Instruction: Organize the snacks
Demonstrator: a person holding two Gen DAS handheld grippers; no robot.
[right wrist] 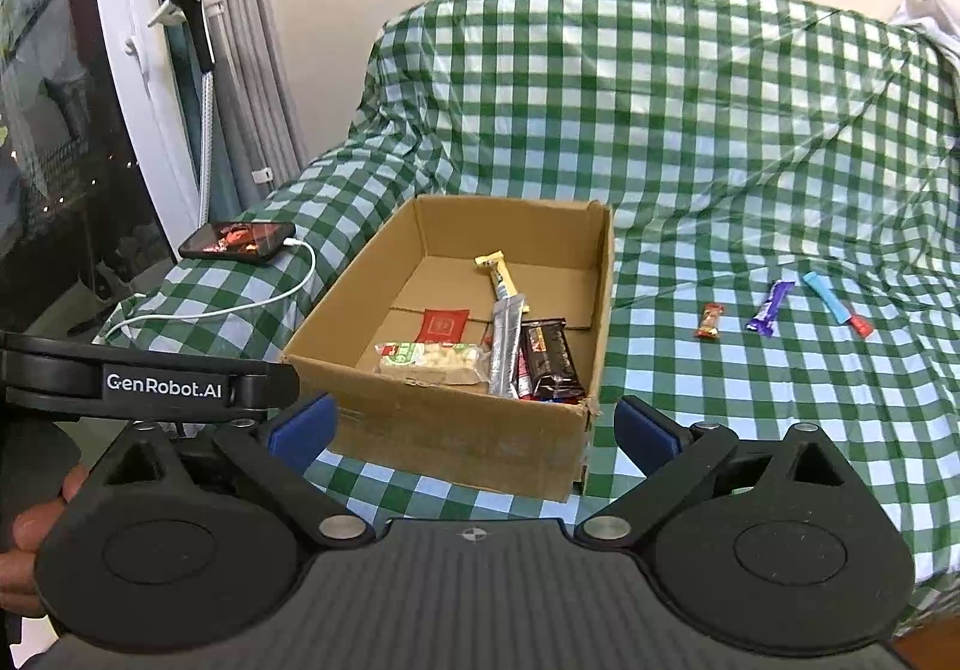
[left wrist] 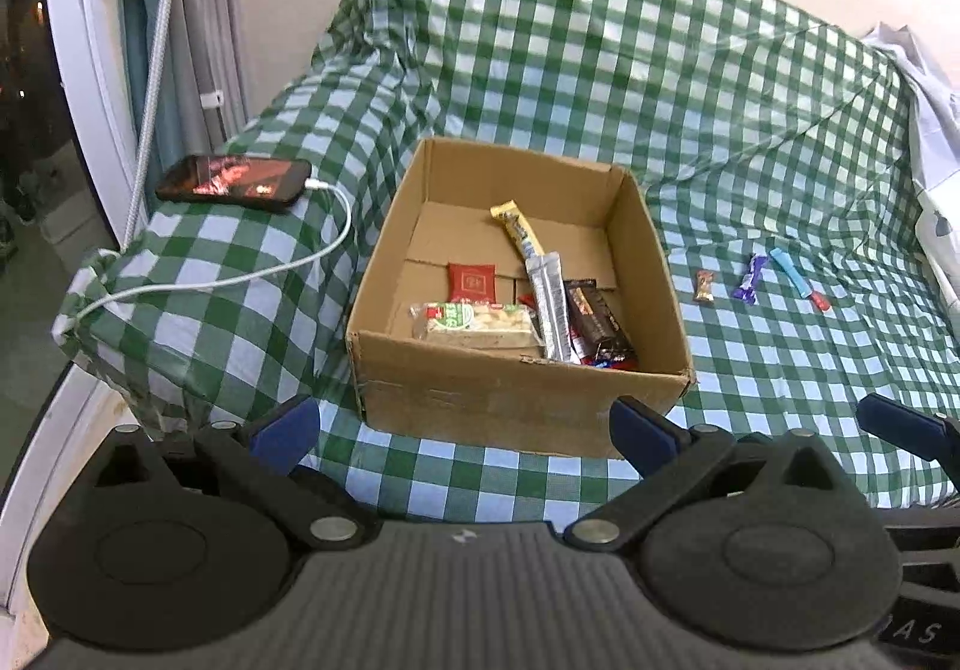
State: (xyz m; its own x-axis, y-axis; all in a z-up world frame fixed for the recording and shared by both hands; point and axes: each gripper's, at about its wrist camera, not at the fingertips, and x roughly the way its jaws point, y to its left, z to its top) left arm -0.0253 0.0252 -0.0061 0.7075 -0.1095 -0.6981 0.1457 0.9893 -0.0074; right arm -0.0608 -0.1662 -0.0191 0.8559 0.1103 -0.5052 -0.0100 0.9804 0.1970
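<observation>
An open cardboard box [left wrist: 522,400] [right wrist: 468,430] sits on a green checked cloth. Inside lie several snacks: a yellow bar [left wrist: 516,229], a red packet [left wrist: 471,281], a silver stick [left wrist: 549,304], a dark chocolate bar [left wrist: 594,319] and a clear nut bar [left wrist: 477,325]. To the right on the cloth lie a small brown candy [left wrist: 703,287] [right wrist: 709,320], a purple bar [left wrist: 751,280] [right wrist: 769,307] and a blue stick [left wrist: 795,278] [right wrist: 834,304]. My left gripper [left wrist: 465,433] is open and holds nothing, in front of the box. My right gripper [right wrist: 474,436] is open too, with nothing between its fingers.
A phone [left wrist: 235,179] [right wrist: 240,241] on a white charging cable [left wrist: 240,274] lies on the covered armrest at left. A window frame [left wrist: 90,69] and curtains stand further left. The checked backrest [left wrist: 600,39] rises behind the box. A hand [right wrist: 36,526] shows at the left edge.
</observation>
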